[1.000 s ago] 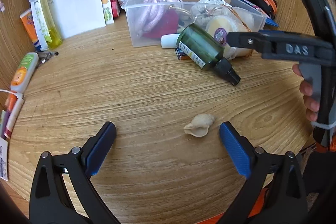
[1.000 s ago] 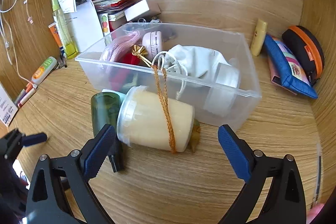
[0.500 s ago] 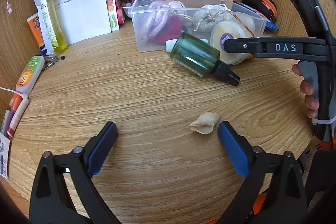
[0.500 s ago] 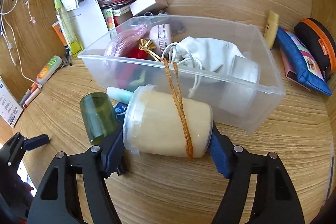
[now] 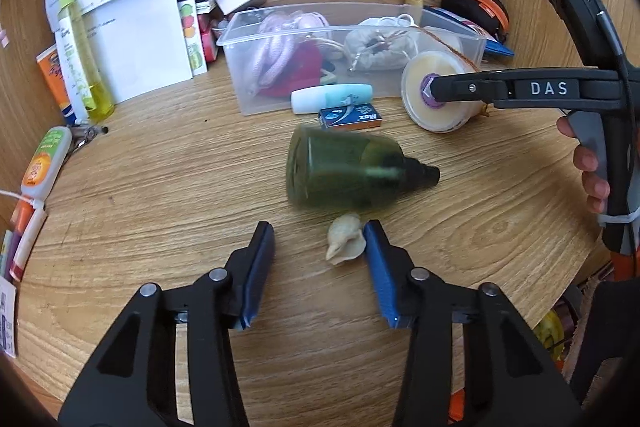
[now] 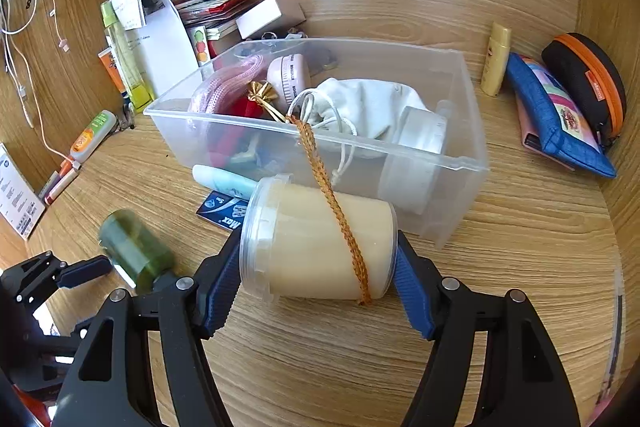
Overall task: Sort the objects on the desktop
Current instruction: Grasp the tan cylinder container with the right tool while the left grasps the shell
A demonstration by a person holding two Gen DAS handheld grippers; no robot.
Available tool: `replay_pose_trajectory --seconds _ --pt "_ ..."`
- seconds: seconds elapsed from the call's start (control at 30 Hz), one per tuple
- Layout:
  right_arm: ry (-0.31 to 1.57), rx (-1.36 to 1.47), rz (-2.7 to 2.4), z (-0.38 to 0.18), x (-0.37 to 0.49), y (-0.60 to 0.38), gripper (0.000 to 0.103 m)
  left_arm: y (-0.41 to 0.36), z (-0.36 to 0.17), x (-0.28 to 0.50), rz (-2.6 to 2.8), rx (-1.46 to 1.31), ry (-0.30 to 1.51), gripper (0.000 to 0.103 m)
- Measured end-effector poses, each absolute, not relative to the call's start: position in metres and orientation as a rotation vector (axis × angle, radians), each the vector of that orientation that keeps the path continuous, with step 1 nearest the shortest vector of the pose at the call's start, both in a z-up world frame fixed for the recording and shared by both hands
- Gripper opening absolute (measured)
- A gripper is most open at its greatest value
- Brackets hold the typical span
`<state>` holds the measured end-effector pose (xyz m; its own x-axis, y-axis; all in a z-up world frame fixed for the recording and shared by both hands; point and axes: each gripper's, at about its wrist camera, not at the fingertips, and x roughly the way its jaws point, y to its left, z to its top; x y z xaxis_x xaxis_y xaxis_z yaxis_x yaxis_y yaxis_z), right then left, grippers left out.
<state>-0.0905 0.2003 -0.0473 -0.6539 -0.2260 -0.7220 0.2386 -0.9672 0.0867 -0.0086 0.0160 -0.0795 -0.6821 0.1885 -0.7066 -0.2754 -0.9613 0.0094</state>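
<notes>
Shell [image 5: 345, 238] first, at the left side of the scene: the small cream seashell lies on the wooden desk [image 5: 160, 195] between the blue pads of the left gripper [image 5: 318, 247], touching the right pad and well clear of the other. Those jaws are closing, angled down at the desk from six o'clock in the left wrist view, with nothing pinched yet. Just beyond the shell, toward twelve o'clock, a green bottle [image 5: 352, 175] lies on its side (blurred, so its label cannot be read), its black cap pointing to three o'clock. Farther up sit a blue matchbox [image 5: 350, 118] and a white-and-teal tube [image 5: 331, 98] against the clear plastic bin [image 5: 280, 27].

Moving right, the right gripper [image 6: 318, 277] reaches in from three o'clock in the left wrist view, fingers [image 5: 588, 167] of a hand curled on its grey trigger. Its pads pinch a lidded cream jar [image 6: 320, 243] by its two ends, the jar lying sideways just in front of the bin's near wall. An orange braided cord [image 6: 332, 203] runs from the bin over the jar. At the far right lie a blue pouch [image 6: 556, 115] and a black-and-orange case [image 6: 584, 79].
</notes>
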Motion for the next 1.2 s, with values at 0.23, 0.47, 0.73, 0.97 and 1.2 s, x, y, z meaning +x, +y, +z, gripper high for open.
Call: replay_pose_trajectory --seconds 0.23,0.47,0.73,0.97,1.2 --pt "-0.004 1.108 -2.650 -0.033 -0.080 0.214 0.069 0.026 -0.079 -0.010 2.624 -1.075 0.208 0.025" --pt "0.053 1.019 -2.665 -0.016 -0.055 0.212 0.071 0.025 -0.079 -0.013 2.625 -1.066 0.190 0.017" --pt "0.066 1.013 -2.556 -0.025 -0.053 0.184 0.071 0.017 -0.078 -0.013 2.621 -1.074 0.152 0.017" --pt "0.094 1.088 -2.624 -0.034 -0.069 0.189 0.074 0.011 -0.077 -0.015 2.602 -1.077 0.111 0.017" --pt "-0.024 1.185 -2.620 -0.045 -0.089 0.208 0.081 0.004 -0.072 -0.010 2.591 -1.072 0.103 0.025"
